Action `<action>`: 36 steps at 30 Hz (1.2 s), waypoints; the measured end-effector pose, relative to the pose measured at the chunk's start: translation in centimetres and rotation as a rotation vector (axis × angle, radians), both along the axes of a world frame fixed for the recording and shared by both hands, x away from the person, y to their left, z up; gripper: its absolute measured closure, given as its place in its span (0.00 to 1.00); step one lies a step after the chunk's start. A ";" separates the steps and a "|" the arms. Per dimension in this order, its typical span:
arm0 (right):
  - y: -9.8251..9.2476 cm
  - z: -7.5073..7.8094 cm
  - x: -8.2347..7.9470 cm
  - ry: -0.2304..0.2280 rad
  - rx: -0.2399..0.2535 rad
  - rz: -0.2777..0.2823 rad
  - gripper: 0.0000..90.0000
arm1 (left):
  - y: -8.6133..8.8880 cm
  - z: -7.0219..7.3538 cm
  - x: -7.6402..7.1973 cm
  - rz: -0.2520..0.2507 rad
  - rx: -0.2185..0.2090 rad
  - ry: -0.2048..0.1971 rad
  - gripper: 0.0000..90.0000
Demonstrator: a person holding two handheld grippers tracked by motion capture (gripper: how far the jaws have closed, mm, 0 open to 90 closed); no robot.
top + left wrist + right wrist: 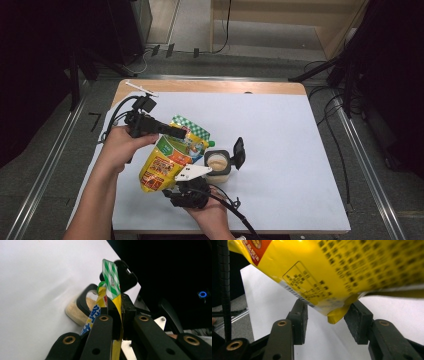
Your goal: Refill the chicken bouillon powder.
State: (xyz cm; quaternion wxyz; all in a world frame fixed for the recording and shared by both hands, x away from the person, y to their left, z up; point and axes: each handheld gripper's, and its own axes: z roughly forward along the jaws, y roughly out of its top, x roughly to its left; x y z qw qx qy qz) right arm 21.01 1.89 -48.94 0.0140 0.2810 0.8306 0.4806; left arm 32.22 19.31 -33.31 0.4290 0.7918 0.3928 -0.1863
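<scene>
Between the left gripper's (117, 315) clenched jaws, pinched by its green-checked top edge: a yellow printed foil refill pouch (167, 157), hanging tilted above the table. Lower corner dangling between the right gripper's (328, 325) released jaws, pads just beside it, not pressing. Just beside, right: an open black-lidded container of beige powder (218, 164). Around, bare white tabletop (280, 130); beyond, grey floor.
</scene>
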 end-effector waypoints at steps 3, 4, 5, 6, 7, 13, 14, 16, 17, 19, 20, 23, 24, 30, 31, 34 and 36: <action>-0.2 0.1 0.0 -0.004 0.004 -0.006 0.62 | 0.4 0.3 0.0 0.010 -0.010 -0.009 1.00; -0.3 0.1 0.1 -0.007 0.004 -0.004 0.62 | 0.6 0.3 0.0 0.013 -0.013 -0.012 1.00; -0.3 0.2 0.1 -0.006 0.005 -0.006 0.62 | 0.7 0.3 -0.1 0.016 -0.019 -0.011 1.00; -0.4 0.2 0.1 -0.007 0.006 -0.007 0.62 | 0.8 0.4 0.0 0.014 -0.020 -0.013 1.00; -0.5 0.3 0.2 -0.004 0.006 -0.010 0.62 | 1.0 0.4 0.0 0.020 -0.028 -0.015 1.00; -1.1 1.0 0.3 -0.034 0.022 -0.015 0.63 | 2.1 1.2 -0.2 0.057 -0.060 -0.056 1.00; -1.2 1.1 0.3 -0.044 0.021 -0.015 0.63 | 2.3 1.3 -0.3 0.062 -0.065 -0.066 1.00; -1.4 1.4 0.3 -0.051 0.017 -0.019 0.63 | 2.6 1.5 -0.3 0.075 -0.074 -0.076 1.00; -1.5 1.5 0.4 -0.053 0.013 -0.016 0.64 | 2.8 1.6 -0.3 0.082 -0.076 -0.079 1.00; -1.7 1.7 0.3 -0.056 0.013 -0.005 0.65 | 3.2 1.6 -0.2 0.102 -0.072 -0.087 1.00; -1.7 1.8 0.3 -0.052 0.013 0.001 0.65 | 3.4 1.5 -0.1 0.115 -0.070 -0.093 1.00; -1.8 2.0 0.2 -0.045 0.013 0.025 0.65 | 3.8 1.3 0.1 0.154 -0.065 -0.105 1.00; -1.9 2.0 0.2 -0.040 0.021 0.033 0.66 | 4.0 1.2 0.2 0.167 -0.062 -0.108 1.00; -2.9 2.4 0.8 -0.026 0.033 0.061 0.67 | 4.6 0.4 1.2 0.215 -0.044 -0.107 1.00; -3.2 2.5 0.8 -0.020 0.030 0.065 0.67 | 4.7 0.3 1.3 0.221 -0.043 -0.106 1.00; -3.9 2.7 1.1 0.008 0.038 0.073 0.67 | 4.5 -0.1 1.7 0.227 -0.043 -0.110 1.00; -4.6 2.8 1.4 0.018 0.040 0.069 0.67 | 4.1 -0.3 1.9 0.230 -0.035 -0.116 1.00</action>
